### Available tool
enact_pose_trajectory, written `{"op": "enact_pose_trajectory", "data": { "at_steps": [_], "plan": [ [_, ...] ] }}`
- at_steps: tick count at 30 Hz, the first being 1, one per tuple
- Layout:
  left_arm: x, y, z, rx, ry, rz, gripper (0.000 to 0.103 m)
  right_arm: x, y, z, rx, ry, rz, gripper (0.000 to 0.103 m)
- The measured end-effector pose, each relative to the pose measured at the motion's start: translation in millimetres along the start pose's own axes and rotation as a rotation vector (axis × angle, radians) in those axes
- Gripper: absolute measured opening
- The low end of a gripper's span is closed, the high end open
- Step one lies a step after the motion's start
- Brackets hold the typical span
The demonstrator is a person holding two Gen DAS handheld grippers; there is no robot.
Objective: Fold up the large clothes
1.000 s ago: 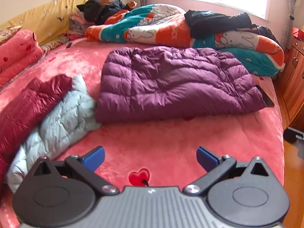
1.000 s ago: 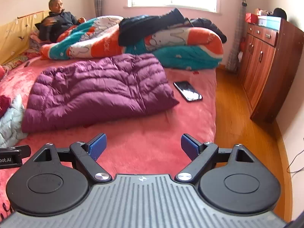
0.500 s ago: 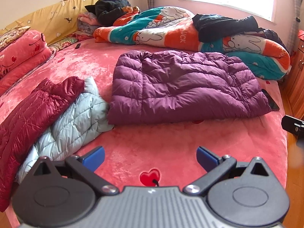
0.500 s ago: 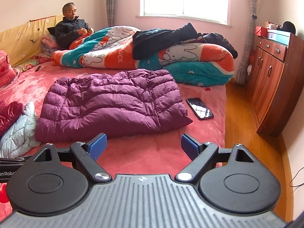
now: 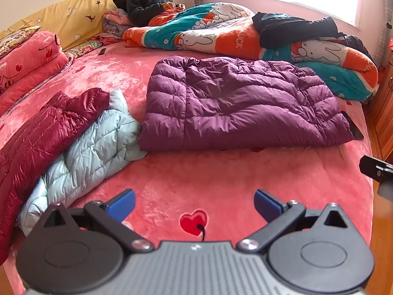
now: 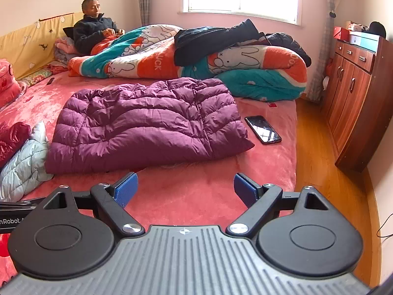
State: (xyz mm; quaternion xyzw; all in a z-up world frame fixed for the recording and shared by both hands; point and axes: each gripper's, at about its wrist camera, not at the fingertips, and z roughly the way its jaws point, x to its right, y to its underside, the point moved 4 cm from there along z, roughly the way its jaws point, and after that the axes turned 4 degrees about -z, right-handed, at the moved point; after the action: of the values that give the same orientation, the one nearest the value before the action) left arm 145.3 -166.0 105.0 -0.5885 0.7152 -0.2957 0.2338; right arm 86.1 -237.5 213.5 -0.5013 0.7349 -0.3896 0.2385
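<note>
Both grippers hang empty over the near edge of the pink bed [image 5: 221,177], the left gripper [image 5: 194,202] and the right gripper [image 6: 186,186] each with blue pads spread wide and nothing between them. Straight ahead of both, a little way off across bare blanket, lies the purple down jacket [image 6: 147,127], spread flat with its long axis running crosswise to the fingers, left to right. From the left gripper it sits ahead and slightly right; from the right gripper, ahead and slightly left, so neither looks clearly nearer and each seems placed to take its own end of the near hem. Ahead-left of the left gripper, a light blue quilted jacket [image 5: 91,147] touches the purple one's left end, with a dark red jacket [image 5: 41,137] overlapping it. A phone [image 6: 262,129] rests just beside the jacket's right end, probably in the path of any fold toward that side. Beyond, a person [image 6: 94,34] sits under a rabbit-print quilt [image 6: 245,66].
</note>
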Motion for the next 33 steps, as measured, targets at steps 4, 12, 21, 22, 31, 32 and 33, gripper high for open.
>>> {"op": "enact_pose_trajectory", "data": {
  "at_steps": [4,12,21,22,31,32,33],
  "plan": [
    [0.5,3.2,0.8,-0.007,0.001,0.001,0.102,2.7,3.8,-2.9,-0.005,-0.005,0.001,0.103],
    [1.0,8.6,2.8,-0.013,-0.001,0.000,0.102,7.9,8.1,-6.1,-0.013,-0.010,-0.003,0.103],
    [3.4,12.0,5.2,-0.019,-0.003,0.006,0.102,11.6,10.6,-6.4,-0.015,-0.015,-0.007,0.103],
    [3.5,12.2,5.6,-0.019,-0.003,0.005,0.102,12.1,10.9,-6.1,-0.016,-0.014,-0.008,0.103],
    [4.3,16.1,9.0,-0.026,-0.003,0.011,0.102,13.1,14.3,-2.5,-0.031,-0.015,-0.008,0.103],
    [4.4,16.7,9.5,-0.028,-0.002,0.012,0.102,12.8,14.7,-1.8,-0.032,-0.015,-0.008,0.103],
    [4.5,17.7,10.0,-0.030,-0.002,0.012,0.102,12.8,15.1,-1.0,-0.033,-0.016,-0.007,0.103]
  ]
}}
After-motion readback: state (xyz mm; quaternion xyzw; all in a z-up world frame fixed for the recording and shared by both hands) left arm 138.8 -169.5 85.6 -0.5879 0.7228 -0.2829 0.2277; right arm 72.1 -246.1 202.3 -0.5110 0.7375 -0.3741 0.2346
